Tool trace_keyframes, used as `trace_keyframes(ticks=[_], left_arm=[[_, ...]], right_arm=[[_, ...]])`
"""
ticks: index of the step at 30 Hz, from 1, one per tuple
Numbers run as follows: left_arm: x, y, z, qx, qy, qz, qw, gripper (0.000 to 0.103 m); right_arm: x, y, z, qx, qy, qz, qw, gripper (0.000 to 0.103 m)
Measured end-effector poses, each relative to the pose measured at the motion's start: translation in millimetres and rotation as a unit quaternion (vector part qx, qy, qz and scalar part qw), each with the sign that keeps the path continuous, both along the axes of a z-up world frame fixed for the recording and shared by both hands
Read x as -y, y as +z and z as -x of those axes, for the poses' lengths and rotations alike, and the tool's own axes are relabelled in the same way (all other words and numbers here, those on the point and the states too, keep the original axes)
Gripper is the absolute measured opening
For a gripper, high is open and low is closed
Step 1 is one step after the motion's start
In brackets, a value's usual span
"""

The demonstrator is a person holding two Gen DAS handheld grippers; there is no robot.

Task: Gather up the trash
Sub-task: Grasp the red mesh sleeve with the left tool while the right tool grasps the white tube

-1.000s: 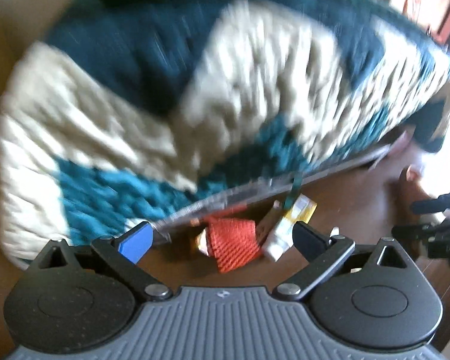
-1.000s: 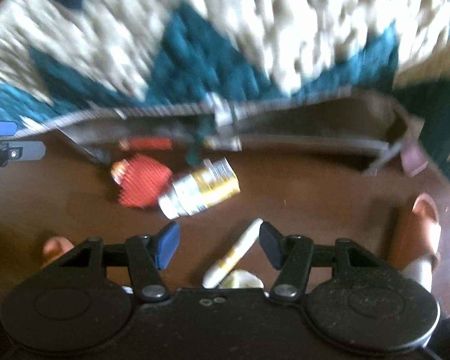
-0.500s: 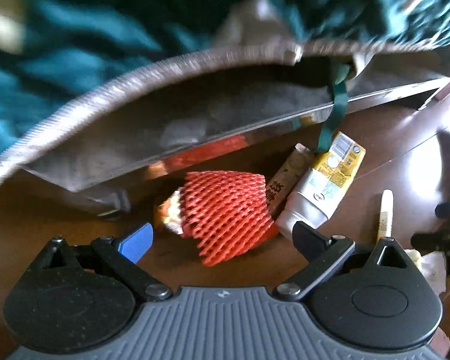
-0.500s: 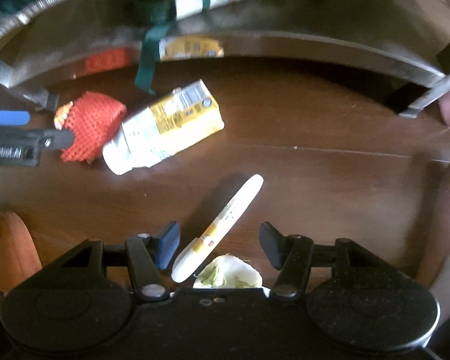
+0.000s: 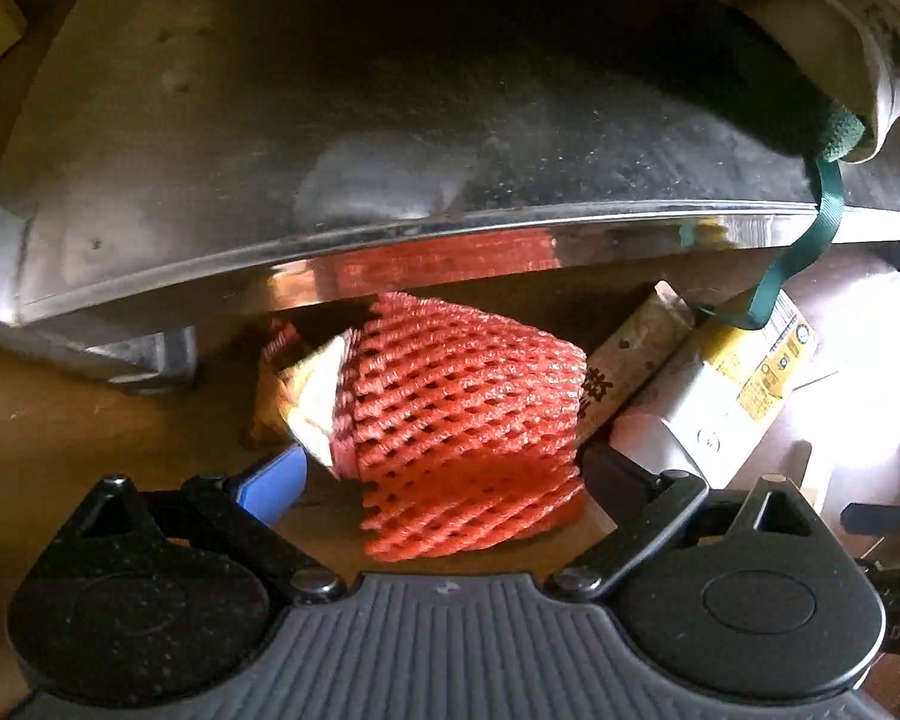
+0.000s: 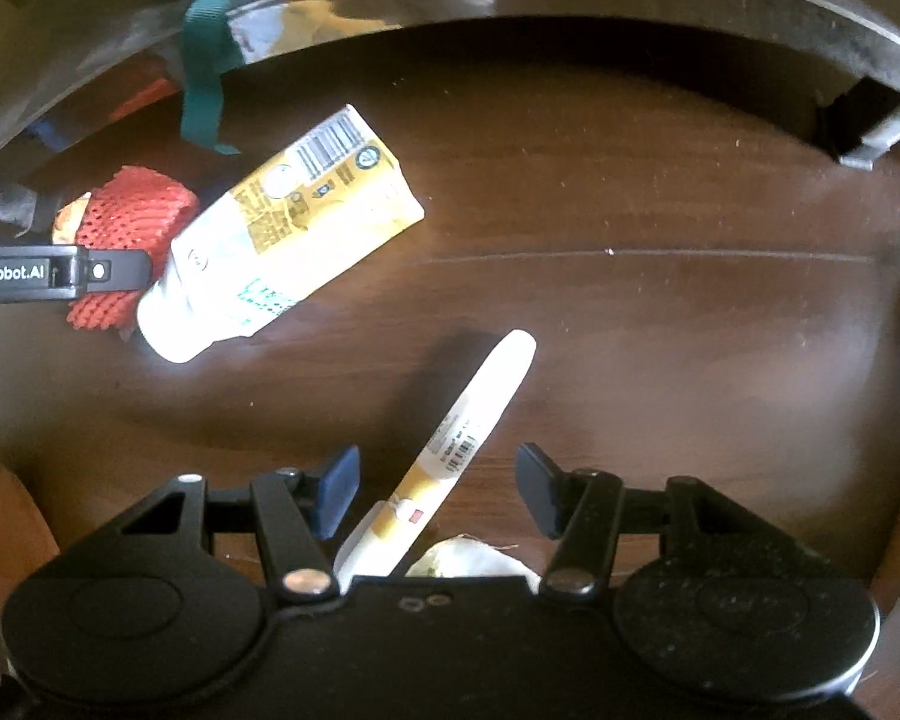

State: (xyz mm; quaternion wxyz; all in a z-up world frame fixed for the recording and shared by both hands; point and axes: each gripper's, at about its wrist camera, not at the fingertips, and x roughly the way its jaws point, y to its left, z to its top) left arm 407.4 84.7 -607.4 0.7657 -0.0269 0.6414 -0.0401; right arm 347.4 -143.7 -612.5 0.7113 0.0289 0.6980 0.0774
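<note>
A red foam net sleeve (image 5: 468, 426) lies on the dark wood floor with a crumpled snack wrapper (image 5: 306, 402) at its left. My left gripper (image 5: 444, 474) is open, its fingers on either side of the sleeve. A yellow and white drink carton (image 6: 282, 234) lies to the sleeve's right; it also shows in the left wrist view (image 5: 726, 390), beside a tan stick wrapper (image 5: 636, 360). A white and yellow tube (image 6: 456, 456) lies between the fingers of my open right gripper (image 6: 435, 495). A white crumpled scrap (image 6: 468, 558) lies at the gripper's base.
A low metal frame (image 5: 390, 234) with a shiny edge hangs just above the trash, with a foot (image 5: 150, 360) at the left. A green strap (image 6: 207, 78) dangles from it. Another frame foot (image 6: 870, 126) stands at the far right.
Both grippers have dropped low and moved in under the frame's edge. The blanket has left view. The sleeve now sits between my left fingers, and the tube between my right fingers.
</note>
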Motion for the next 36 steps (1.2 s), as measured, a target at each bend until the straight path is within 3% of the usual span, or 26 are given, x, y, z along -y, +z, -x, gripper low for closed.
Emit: trace_keyframes(ticks=[3, 5, 7, 9, 11, 16, 22, 25, 27, 36], left_arm=[[1, -5, -3, -0.005, 0.004, 0.002, 1.0000, 0.095], [2, -8, -4, -0.010, 0.001, 0.006, 0.9999, 0.078], [5, -11, -4, -0.015, -0.007, 0.003, 0.9999, 0.070], [5, -11, -3, -0.015, -0.007, 0.008, 0.9998, 0.064], [5, -10, -1, -0.014, -0.008, 0.018, 0.9997, 0.045], [7, -3, 7, -0.017, -0.008, 0.024, 0.9995, 0.023], [-1, 15, 24, -0.024, -0.008, 0.039, 0.9989, 0.021], [-6, 36, 37, -0.024, -0.022, 0.041, 0.9986, 0.020], [-9, 57, 44, -0.018, -0.033, 0.043, 0.9984, 0.020], [-11, 186, 76, 0.046, -0.078, 0.047, 0.9948, 0.020]], right_arm=[[-1, -1, 1, 0.001, 0.004, 0.003, 1.000, 0.053], [-4, -3, 2, -0.005, 0.005, 0.005, 1.000, 0.035], [-4, -5, 0, -0.012, 0.000, 0.010, 1.000, 0.023], [-3, -6, 0, -0.014, -0.004, 0.008, 1.000, 0.022], [-2, -5, 0, -0.013, 0.000, 0.010, 1.000, 0.019], [0, 6, 1, -0.001, 0.003, -0.001, 1.000, 0.016], [1, 47, 10, 0.021, 0.020, -0.002, 1.000, 0.013], [-1, 81, 15, 0.038, 0.023, -0.005, 0.999, 0.011], [-2, 108, 17, 0.056, 0.026, -0.010, 0.998, 0.000], [4, 237, 42, 0.161, 0.058, -0.026, 0.985, 0.000]])
